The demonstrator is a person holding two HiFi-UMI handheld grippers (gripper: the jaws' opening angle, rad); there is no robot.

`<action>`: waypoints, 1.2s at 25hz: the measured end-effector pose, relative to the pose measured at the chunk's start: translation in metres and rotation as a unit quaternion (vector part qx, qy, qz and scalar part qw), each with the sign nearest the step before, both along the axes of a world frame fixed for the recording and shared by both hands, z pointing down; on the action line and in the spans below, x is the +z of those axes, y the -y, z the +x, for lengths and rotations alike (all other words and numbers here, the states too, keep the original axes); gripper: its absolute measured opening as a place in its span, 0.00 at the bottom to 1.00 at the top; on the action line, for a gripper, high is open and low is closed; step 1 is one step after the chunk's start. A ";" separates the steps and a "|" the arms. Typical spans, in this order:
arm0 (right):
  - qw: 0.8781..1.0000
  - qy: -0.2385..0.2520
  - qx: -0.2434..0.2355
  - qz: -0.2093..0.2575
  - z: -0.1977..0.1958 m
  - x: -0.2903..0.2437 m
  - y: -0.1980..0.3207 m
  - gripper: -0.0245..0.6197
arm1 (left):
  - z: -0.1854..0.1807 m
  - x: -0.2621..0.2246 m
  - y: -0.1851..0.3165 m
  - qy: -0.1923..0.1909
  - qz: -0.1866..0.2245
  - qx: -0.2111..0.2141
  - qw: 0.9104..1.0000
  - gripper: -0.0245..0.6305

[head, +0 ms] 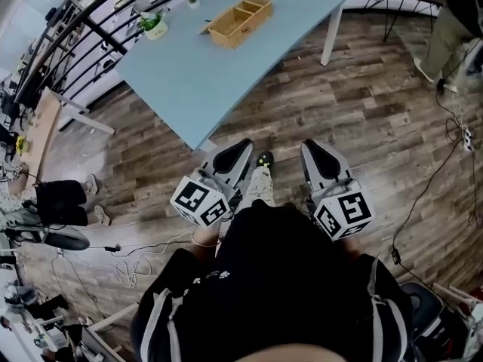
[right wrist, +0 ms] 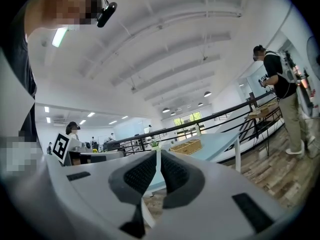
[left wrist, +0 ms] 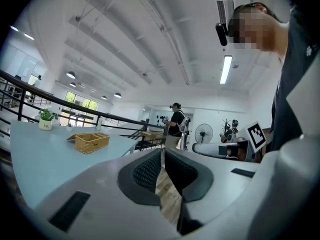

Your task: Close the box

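Observation:
A woven wicker box (head: pixel 240 21) with its top open stands on the light blue table (head: pixel 226 81), far ahead of me. It also shows in the left gripper view as the wicker box (left wrist: pixel 91 142), and small in the right gripper view as the wicker box (right wrist: pixel 186 146). My left gripper (head: pixel 241 148) and right gripper (head: pixel 311 148) hang close to my body over the wooden floor, well short of the table. Both are shut with nothing between the jaws, as seen at the left gripper (left wrist: pixel 163 152) and the right gripper (right wrist: pixel 158 153).
A small potted plant (head: pixel 154 26) stands at the table's left edge near a black railing (head: pixel 83 21). Cables (head: pixel 136 259) lie on the floor at my left. A person (head: pixel 453 29) stands at the far right; another person (left wrist: pixel 176 125) stands beyond the table.

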State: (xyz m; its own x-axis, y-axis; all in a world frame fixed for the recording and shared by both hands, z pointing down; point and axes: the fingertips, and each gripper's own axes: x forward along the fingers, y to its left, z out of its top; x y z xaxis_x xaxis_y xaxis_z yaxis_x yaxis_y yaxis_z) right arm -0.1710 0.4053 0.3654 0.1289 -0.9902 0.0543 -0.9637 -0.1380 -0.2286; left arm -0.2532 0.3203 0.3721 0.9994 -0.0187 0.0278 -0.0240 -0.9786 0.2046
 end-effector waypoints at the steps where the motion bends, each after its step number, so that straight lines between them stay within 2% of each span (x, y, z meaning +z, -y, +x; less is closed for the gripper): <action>1: 1.000 0.000 0.002 -0.001 0.002 0.000 0.000 0.08 | 0.003 0.000 0.000 0.001 0.000 0.004 1.000 0.07; 15: 0.999 -0.019 0.038 -0.020 0.058 -0.006 0.030 0.11 | 0.067 0.005 0.049 -0.006 -0.022 0.032 0.999 0.07; 30: 0.998 -0.022 0.049 -0.038 0.130 -0.014 0.130 0.13 | 0.138 -0.004 0.153 -0.010 -0.023 0.045 0.999 0.07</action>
